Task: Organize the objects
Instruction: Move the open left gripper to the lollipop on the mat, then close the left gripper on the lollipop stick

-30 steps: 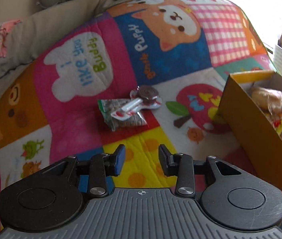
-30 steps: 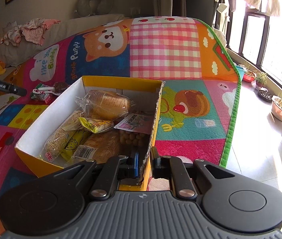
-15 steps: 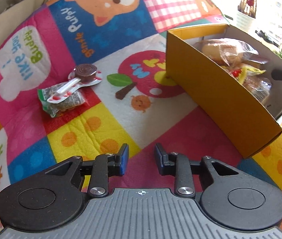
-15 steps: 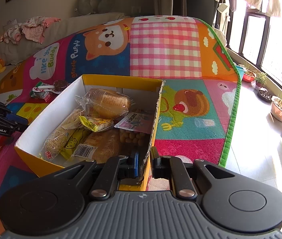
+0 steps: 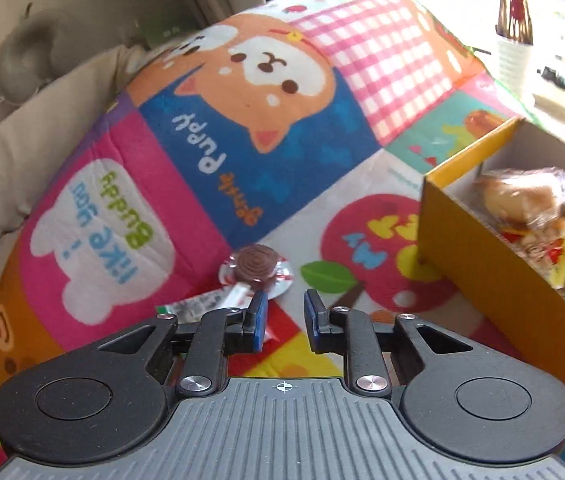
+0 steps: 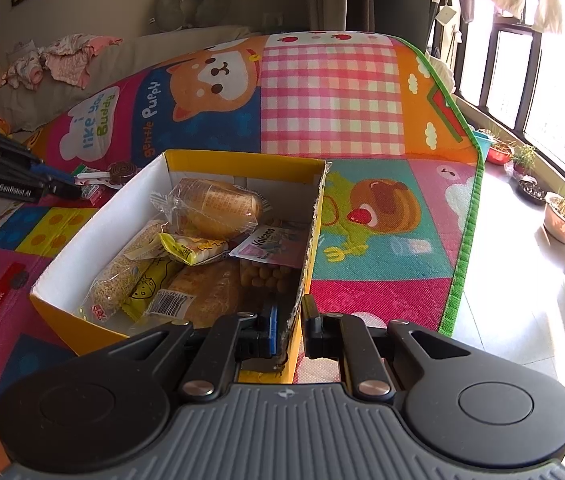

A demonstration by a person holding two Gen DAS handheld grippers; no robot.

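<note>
Left hand-held gripper (image 5: 284,316) gapes empty just short of the lollipop (image 5: 256,268) at frame centre, right hand-held gripper (image 6: 288,330) pinches the box (image 6: 306,264) wall; off-centre closing risks nudging the candy away.

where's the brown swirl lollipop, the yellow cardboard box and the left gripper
brown swirl lollipop (image 5: 255,265): left wrist view, centre of the spiral candy head
yellow cardboard box (image 6: 210,159): right wrist view, far wall's top rim
left gripper (image 5: 284,316): left wrist view, midway between its fingertips
</note>
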